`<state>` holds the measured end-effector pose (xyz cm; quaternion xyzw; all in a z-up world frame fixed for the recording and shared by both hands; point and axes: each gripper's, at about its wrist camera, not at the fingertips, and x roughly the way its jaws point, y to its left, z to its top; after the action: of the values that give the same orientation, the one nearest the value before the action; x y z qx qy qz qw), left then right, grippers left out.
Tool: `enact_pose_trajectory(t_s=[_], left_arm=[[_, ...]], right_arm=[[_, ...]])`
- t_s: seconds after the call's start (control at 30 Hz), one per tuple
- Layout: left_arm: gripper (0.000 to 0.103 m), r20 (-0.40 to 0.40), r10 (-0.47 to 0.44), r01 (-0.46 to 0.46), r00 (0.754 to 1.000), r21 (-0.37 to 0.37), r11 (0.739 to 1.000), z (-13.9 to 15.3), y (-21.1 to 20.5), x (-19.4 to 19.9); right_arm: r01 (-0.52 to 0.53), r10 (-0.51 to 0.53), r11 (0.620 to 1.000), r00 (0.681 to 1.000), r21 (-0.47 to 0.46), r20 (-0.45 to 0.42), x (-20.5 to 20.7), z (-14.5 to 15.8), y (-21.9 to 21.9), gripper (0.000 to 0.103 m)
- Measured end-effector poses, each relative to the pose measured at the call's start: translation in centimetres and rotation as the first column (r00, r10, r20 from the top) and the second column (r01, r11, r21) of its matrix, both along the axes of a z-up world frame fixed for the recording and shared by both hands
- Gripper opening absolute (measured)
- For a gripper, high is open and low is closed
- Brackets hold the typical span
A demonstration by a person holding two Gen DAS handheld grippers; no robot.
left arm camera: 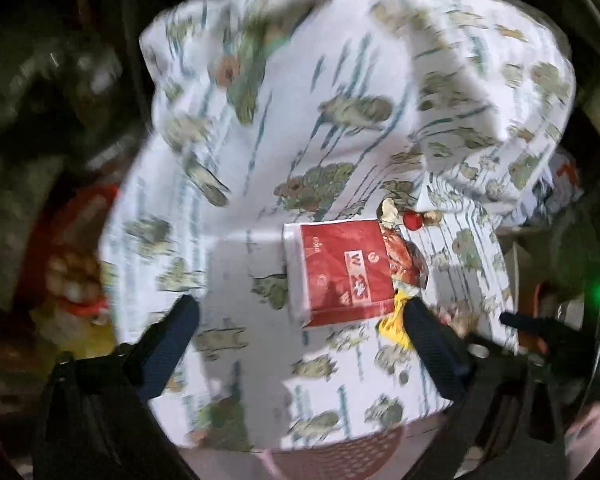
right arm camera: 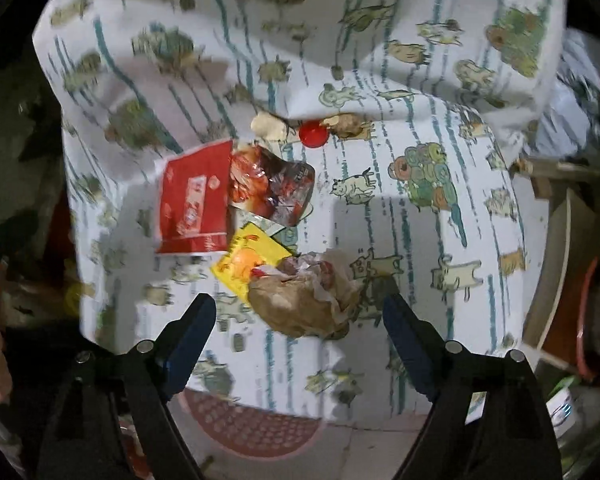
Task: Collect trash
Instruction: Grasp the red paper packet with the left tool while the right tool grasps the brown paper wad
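Note:
Trash lies on a bed with a white animal-print sheet (right arm camera: pixel 420 208). A red flat packet (left arm camera: pixel 344 272) (right arm camera: pixel 192 200), a crinkled red-brown wrapper (right arm camera: pixel 272 188) (left arm camera: pixel 404 256), a yellow packet (right arm camera: pixel 248 260) (left arm camera: pixel 394 318), a crumpled brown paper ball (right arm camera: pixel 304 304), a red round cap (right arm camera: pixel 313 135) (left arm camera: pixel 413 221) and pale scraps (right arm camera: pixel 268 126) lie together. My left gripper (left arm camera: pixel 300 316) is open above the sheet, its right finger beside the yellow packet. My right gripper (right arm camera: pixel 300 312) is open, with the brown paper ball between its fingers.
A pillow (right arm camera: pixel 460 20) in the same print lies at the far side of the bed. A pink perforated basket (right arm camera: pixel 256 428) (left arm camera: pixel 340 460) sits on the floor below the bed's near edge. Dark clutter lies to the left (left arm camera: pixel 60 240) and a wooden piece to the right (right arm camera: pixel 556 240).

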<state>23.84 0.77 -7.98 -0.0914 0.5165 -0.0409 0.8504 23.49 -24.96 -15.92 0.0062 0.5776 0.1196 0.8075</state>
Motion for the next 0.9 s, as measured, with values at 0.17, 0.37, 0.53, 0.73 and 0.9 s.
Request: enact_pose_trajectory(t_s=[0.17,0.37,0.53,0.73,0.9], left_arm=[[0.071,-0.087,0.014,-0.021,0.996,-0.076,0.997,-4.2,0.0,3.1],[0.062,-0.163,0.027,-0.052,0.986,-0.149,0.987,-8.3,-0.1,5.6],[0.047,-0.235,0.069,-0.119,0.97,-0.207,0.971,-10.7,0.4,5.9],[0.0,-0.286,0.117,-0.213,0.951,-0.332,0.919,-11.6,2.5,5.8],[0.0,-0.224,0.102,-0.165,0.969,-0.283,0.945,-9.8,2.0,4.9]], right_arm=[[-0.062,0.064,0.992,0.998,-0.11,0.014,0.0,-1.9,1.9,0.087],[-0.046,0.049,0.988,0.999,-0.15,0.019,0.3,-3.1,1.9,0.071],[-0.001,0.0,0.997,1.0,-0.083,-0.022,0.8,-3.6,0.8,0.042],[0.021,-0.021,0.998,1.0,-0.058,0.015,0.5,-2.3,0.0,0.038],[0.028,-0.026,0.999,0.999,-0.042,0.047,0.3,-0.9,-0.7,0.038]])
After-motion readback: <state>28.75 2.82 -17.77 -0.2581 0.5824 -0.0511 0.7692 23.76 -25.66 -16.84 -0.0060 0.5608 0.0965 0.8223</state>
